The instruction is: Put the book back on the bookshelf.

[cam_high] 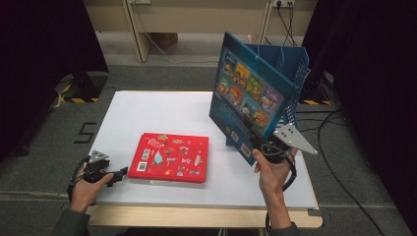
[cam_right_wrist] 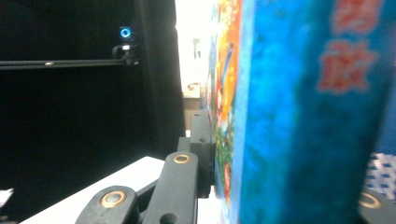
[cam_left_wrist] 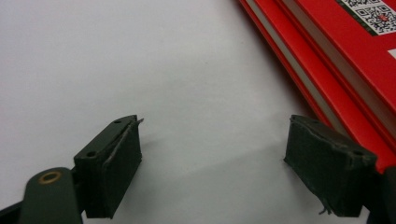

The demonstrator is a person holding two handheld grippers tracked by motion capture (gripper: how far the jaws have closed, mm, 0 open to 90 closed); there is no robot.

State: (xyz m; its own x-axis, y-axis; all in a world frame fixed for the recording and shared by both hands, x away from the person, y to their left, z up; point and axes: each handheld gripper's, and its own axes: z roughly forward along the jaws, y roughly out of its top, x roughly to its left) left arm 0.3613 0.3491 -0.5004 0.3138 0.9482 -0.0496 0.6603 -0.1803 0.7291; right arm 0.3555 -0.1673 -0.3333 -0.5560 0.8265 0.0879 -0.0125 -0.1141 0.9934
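Blue book (cam_high: 248, 93) up off the table (cam_high: 147, 110), held upright w/ its picture-covered face toward the red book (cam_high: 169, 157). Right gripper (cam_high: 255, 142) is clamped on the blue book's lower edge; the person's right hand (cam_high: 273, 169) sits just under it, grey three-cornered plate sticking out on the side away from the red book. In the right gripper view one black jaw presses flat against the illustrated cover (cam_right_wrist: 224, 116), the blue spine (cam_right_wrist: 299, 121) filling the space beside it, so the book is pinched betw. the jaws. Blue plastic rack (cam_high: 290, 73) stands just behind the blue book, at the table's far corner on the side opposite the red book's.

Red book lies flat on the white table, roughly mid-table toward the near edge. Left gripper (cam_high: 115, 177) rests on the table just beside the red book's near left corner, left hand (cam_high: 88, 189) wrapped round it. Left gripper view: jaws apart, nothing betw. them but bare white tabletop (cam_left_wrist: 140, 70); one pad (cam_left_wrist: 327, 168) sits right beside the red book's edge (cam_left_wrist: 336, 79), can't tell if it touches. Blue book and red book are well apart.
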